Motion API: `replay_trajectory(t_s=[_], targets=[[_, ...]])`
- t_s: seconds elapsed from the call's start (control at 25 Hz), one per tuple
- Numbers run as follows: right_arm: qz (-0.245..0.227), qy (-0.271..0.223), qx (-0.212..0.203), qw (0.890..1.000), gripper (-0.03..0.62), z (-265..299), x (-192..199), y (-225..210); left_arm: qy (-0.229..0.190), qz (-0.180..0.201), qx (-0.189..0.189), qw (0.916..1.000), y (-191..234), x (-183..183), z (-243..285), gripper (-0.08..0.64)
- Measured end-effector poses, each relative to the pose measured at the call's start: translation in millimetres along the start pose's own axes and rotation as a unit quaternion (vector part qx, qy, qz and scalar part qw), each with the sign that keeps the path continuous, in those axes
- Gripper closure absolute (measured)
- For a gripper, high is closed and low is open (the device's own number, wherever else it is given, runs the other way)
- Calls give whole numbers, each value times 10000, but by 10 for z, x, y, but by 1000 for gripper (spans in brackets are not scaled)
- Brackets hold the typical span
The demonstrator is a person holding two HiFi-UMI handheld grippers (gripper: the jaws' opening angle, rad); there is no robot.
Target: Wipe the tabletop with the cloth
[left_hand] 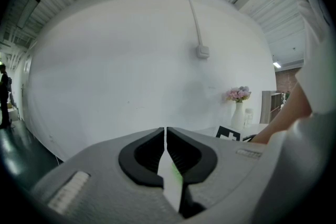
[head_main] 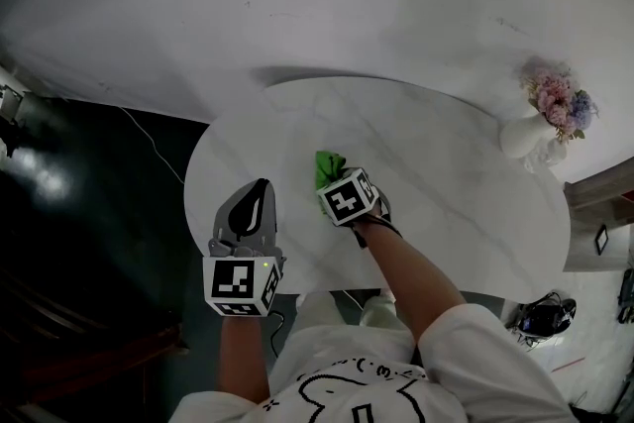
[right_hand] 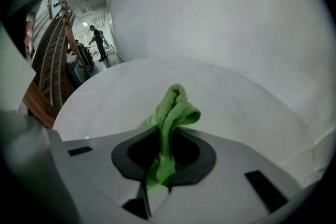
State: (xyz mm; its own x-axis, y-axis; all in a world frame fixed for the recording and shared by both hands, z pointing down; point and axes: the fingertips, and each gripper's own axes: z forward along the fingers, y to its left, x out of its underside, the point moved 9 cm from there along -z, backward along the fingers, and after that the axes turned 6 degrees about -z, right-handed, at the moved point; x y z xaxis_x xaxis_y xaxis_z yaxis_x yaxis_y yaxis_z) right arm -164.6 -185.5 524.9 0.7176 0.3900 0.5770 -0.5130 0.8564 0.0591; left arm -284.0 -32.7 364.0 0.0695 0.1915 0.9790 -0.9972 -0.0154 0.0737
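Site condition, wiping task.

The desk (head_main: pixel 466 213), a pale marble-patterned oval, is seen almost bare. No streaks, damp patches or soiling can be made out on it, so the extent of surface already wiped cannot be read from its appearance. A white vase of flowers (head_main: pixel 525 136) is stood at the far right edge, well apart from the work.

The left tool (head_main: pixel 258 193) is held above the near left rim of the desk. Its jaws are closed together with nothing between them (only a thin slit shows in the left gripper view), and no part in the wiping is taken by it at present.

The right tool (head_main: pixel 334 176) is positioned over the near middle of the desk. Its jaws are clenched on the green cloth (right_hand: pixel 170 113).

The cloth is bunched into a narrow fold that rises between the jaws, with a short tail trailing below. Contact with the desk cannot be confirmed from any view.

Assessment: the cloth has been secured. The wiping proper is judged to be at an early or middle stage, with the far half and the right side by the vase likely outstanding.
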Motion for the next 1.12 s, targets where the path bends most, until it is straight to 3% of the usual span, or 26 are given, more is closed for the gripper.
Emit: replay_trajectory(t_s=[1.12], targets=[[228,140,318,9991,545,-352,563,-685,103,255,310,9991,-780,-14,210,535]])
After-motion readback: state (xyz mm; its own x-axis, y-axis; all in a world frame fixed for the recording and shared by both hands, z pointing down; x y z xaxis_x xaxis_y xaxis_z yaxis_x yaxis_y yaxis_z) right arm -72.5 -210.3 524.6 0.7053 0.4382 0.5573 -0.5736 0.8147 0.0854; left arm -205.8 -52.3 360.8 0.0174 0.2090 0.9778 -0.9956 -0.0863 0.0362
